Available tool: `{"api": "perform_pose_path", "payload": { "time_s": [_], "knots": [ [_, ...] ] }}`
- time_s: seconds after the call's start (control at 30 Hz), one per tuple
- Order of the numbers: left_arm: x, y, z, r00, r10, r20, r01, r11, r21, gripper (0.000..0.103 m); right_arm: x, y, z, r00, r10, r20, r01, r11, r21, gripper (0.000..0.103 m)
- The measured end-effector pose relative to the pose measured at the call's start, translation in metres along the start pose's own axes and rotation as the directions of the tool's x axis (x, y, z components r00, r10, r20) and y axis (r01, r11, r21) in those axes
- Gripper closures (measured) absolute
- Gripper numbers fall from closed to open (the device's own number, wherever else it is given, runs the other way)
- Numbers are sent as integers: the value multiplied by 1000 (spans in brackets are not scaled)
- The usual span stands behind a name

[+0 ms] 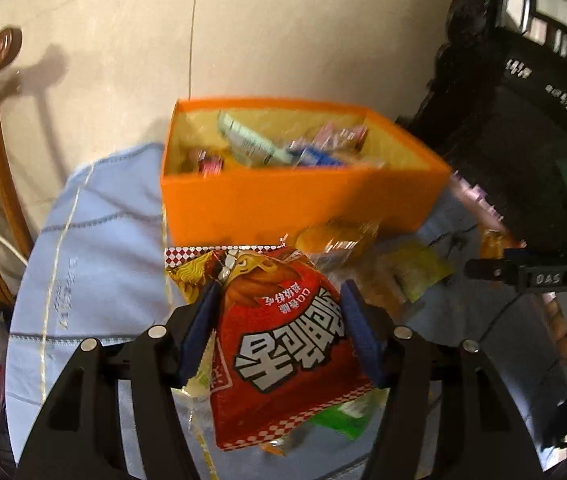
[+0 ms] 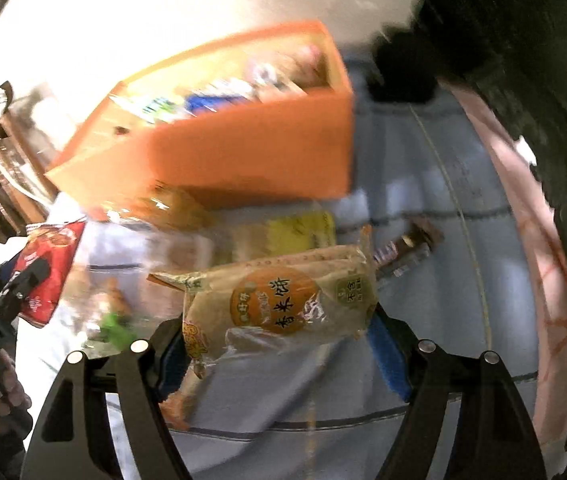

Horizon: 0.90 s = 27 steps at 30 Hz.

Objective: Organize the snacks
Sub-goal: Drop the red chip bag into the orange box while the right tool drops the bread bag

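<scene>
Snacks sit in both grippers. Between the blue pads of the left gripper (image 1: 279, 312) hangs a red snack bag (image 1: 283, 344) with white lettering, its sides pinched by the two pads (image 1: 203, 320), so the jaws are closed on it; a green packet (image 1: 347, 416) shows just beneath its lower corner. Ahead of this gripper stands the orange box (image 1: 291, 204), its near wall just beyond the top edge of the bag, with several wrappers (image 1: 259, 144) already lying inside. Between box and gripper, slightly to the right, loose packets lie on the pale blue cloth (image 1: 95, 264): a yellow one (image 1: 419, 272) and a clear-wrapped golden one (image 1: 335, 240).

The right gripper (image 2: 279, 320) clamps a tan rice-cracker pack (image 2: 279, 300) with an orange round label, held crosswise between its blue pads (image 2: 387, 356). Beyond it the orange box (image 2: 251, 152) looks blurred and tilted, directly ahead and a little left. A yellow packet (image 2: 303, 228) lies between pack and box, a brown wrapper (image 2: 411, 252) to the right. At far left the other gripper (image 2: 7, 292) appears with its red bag (image 2: 51, 268).
</scene>
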<state>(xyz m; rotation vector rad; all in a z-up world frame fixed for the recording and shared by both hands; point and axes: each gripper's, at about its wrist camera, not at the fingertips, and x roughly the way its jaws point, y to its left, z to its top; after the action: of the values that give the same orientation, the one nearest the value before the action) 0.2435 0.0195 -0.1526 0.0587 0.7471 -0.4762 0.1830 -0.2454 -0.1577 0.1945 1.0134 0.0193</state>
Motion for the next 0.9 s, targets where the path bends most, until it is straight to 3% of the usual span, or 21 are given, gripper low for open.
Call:
{"api": "perform_pose_path", "payload": {
  "time_s": [0.23, 0.4, 0.73, 0.8, 0.83, 0.87, 0.9],
  "knots": [
    [-46, -20, 53, 989, -28, 147, 21, 999, 49, 43, -57, 26, 47, 991, 35, 132, -24, 996, -86, 25],
    [-65, -35, 97, 974, -43, 222, 20, 994, 105, 42, -97, 40, 97, 972, 39, 233, -5, 989, -145, 25],
    [-35, -29, 186, 962, -1, 273, -33, 992, 121, 42, -107, 34, 202, 946, 17, 323, 43, 984, -176, 25],
    [-14, -25, 202, 970, -3, 242, -26, 993, 118, 41, -95, 31, 221, 948, 43, 317, 12, 985, -171, 21],
    [-2, -22, 208, 978, -21, 208, -3, 994, 114, 33, -84, 25, 231, 954, 63, 294, -16, 987, -158, 17],
    [12, -18, 210, 986, -47, 160, 30, 994, 108, 14, -69, 21, 233, 960, 48, 275, -10, 990, -140, 9],
    [27, -11, 208, 991, -23, 130, 10, 994, 105, 11, -59, 15, 233, 967, 24, 255, 8, 992, -124, 9]
  ]
}}
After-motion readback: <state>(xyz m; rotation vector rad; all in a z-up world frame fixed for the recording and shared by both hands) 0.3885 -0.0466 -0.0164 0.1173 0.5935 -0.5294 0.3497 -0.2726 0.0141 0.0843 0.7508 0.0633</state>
